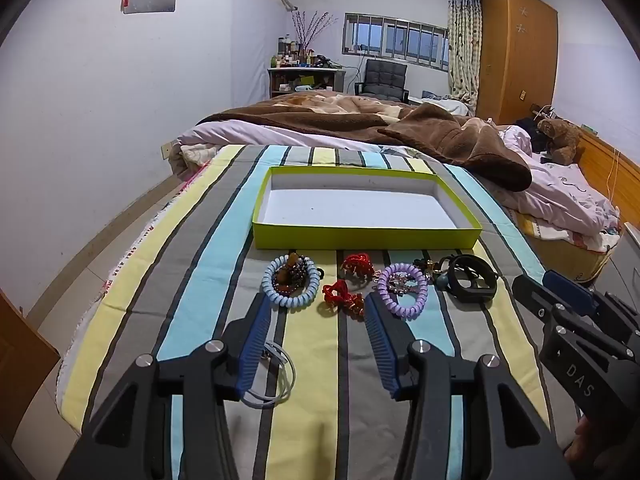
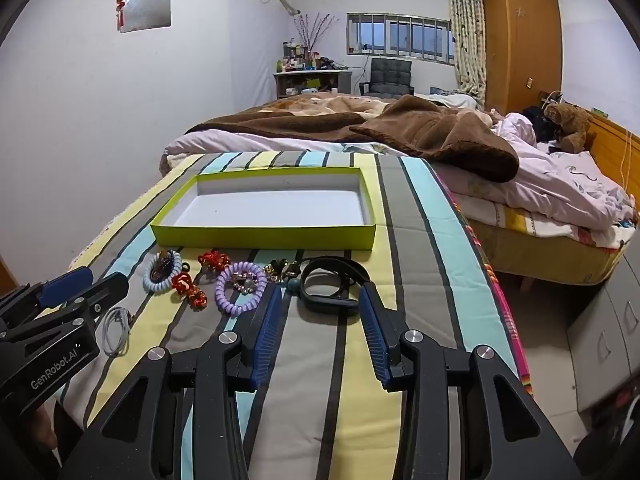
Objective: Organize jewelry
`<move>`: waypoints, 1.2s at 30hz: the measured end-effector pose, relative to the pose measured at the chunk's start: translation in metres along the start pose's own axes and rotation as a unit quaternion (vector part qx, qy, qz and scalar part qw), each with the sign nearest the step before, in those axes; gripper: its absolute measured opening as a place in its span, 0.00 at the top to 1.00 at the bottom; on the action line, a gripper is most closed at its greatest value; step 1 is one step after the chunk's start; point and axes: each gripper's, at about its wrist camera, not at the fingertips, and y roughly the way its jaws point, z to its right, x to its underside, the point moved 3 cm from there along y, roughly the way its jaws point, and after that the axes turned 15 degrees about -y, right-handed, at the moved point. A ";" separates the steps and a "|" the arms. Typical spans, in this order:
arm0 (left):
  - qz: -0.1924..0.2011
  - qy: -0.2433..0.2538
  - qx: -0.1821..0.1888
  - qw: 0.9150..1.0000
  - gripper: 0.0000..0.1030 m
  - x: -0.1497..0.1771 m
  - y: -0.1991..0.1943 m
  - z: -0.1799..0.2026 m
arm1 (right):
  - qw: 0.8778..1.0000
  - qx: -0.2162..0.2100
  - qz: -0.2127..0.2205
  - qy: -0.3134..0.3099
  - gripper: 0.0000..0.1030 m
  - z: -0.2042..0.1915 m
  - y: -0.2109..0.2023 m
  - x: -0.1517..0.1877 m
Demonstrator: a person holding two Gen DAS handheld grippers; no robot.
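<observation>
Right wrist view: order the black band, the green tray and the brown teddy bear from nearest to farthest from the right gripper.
1. Black band: just ahead of the open right gripper, on the striped cloth.
2. Green tray: beyond the jewelry row, ahead and left, nothing in it.
3. Brown teddy bear: far right, on the bed near the headboard.

I take the green tray (image 1: pixel 366 238) as my landmark. Its inside is bare, so I can come in from above. Along its near wall the blue coil (image 1: pixel 290 288), red knots (image 1: pixel 344 296), purple coil (image 1: pixel 402 290) and black strap (image 1: pixel 472 284) crowd the striped cloth (image 1: pixel 312 360). Behind it, a brown blanket (image 1: pixel 440 140) heaps up.
</observation>
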 end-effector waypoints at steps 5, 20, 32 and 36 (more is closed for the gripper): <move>-0.006 -0.003 -0.001 1.000 0.51 0.001 0.000 -0.001 | 1.000 -0.006 0.002 0.004 0.60 0.003 0.002 0.001; -0.022 -0.006 -0.003 1.000 0.51 0.001 0.008 0.000 | 1.000 -0.024 -0.003 0.005 0.60 0.001 0.009 0.003; -0.023 -0.006 -0.003 1.000 0.51 0.000 0.010 0.002 | 1.000 -0.025 -0.003 0.008 0.60 0.003 0.009 0.002; -0.020 -0.009 -0.004 1.000 0.51 -0.001 0.010 0.002 | 1.000 -0.024 -0.004 0.008 0.60 0.003 0.009 0.002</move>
